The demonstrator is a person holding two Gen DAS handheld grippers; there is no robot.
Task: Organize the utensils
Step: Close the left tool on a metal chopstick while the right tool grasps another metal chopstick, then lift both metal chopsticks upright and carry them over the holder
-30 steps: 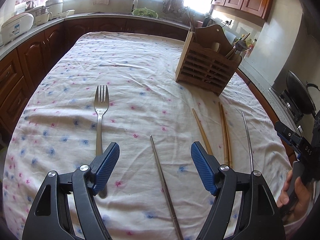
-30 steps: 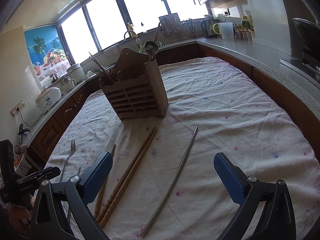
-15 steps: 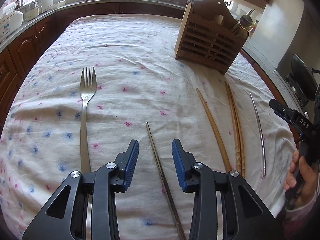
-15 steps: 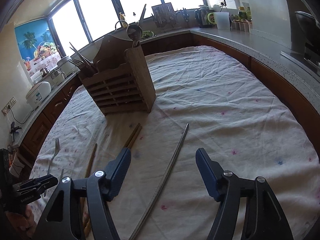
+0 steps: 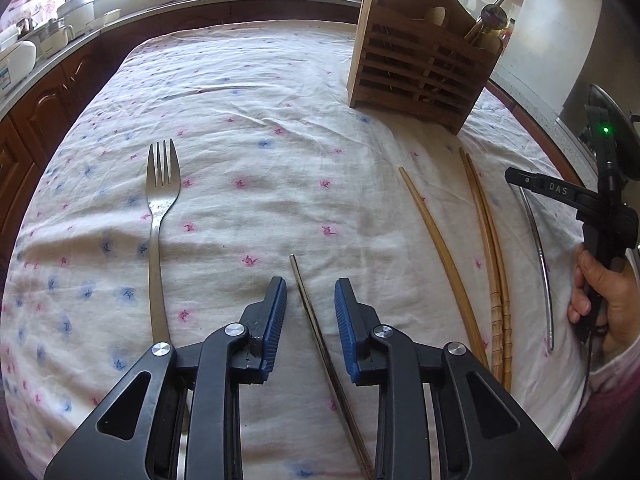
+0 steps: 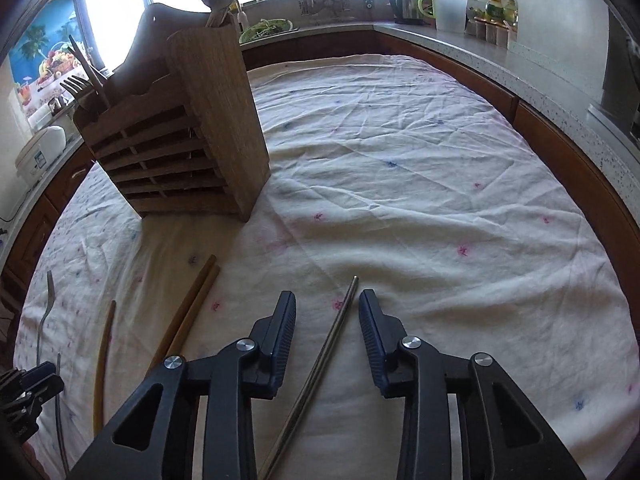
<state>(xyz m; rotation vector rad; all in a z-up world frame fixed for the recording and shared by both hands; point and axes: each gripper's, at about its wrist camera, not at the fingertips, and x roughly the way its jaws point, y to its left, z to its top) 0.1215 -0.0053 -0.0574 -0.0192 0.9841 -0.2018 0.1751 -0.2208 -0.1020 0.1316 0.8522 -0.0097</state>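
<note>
My left gripper (image 5: 311, 292) is open, its jaws narrowed on either side of a metal chopstick (image 5: 316, 328) that lies on the floral tablecloth (image 5: 248, 128); the pads do not touch it. My right gripper (image 6: 327, 306) is open, its jaws likewise straddling a second metal chopstick (image 6: 320, 364). That chopstick also shows at the right of the left wrist view (image 5: 540, 256). A metal fork (image 5: 160, 216) lies left of the left gripper. Three wooden chopsticks (image 5: 440, 248) lie between the two grippers. A wooden utensil holder (image 5: 420, 60) with utensils in it stands at the back; it also shows in the right wrist view (image 6: 180, 132).
Kitchen counters (image 6: 520, 64) with jars, a kettle and a jug run around the table. A rice cooker (image 5: 16, 60) sits on the left counter. A dark pan (image 5: 616, 128) sits beyond the table's right edge.
Both grippers have moved down and forward over their metal chopsticks. Both pairs of jaws have narrowed from wide open to a small gap around the chopsticks.
</note>
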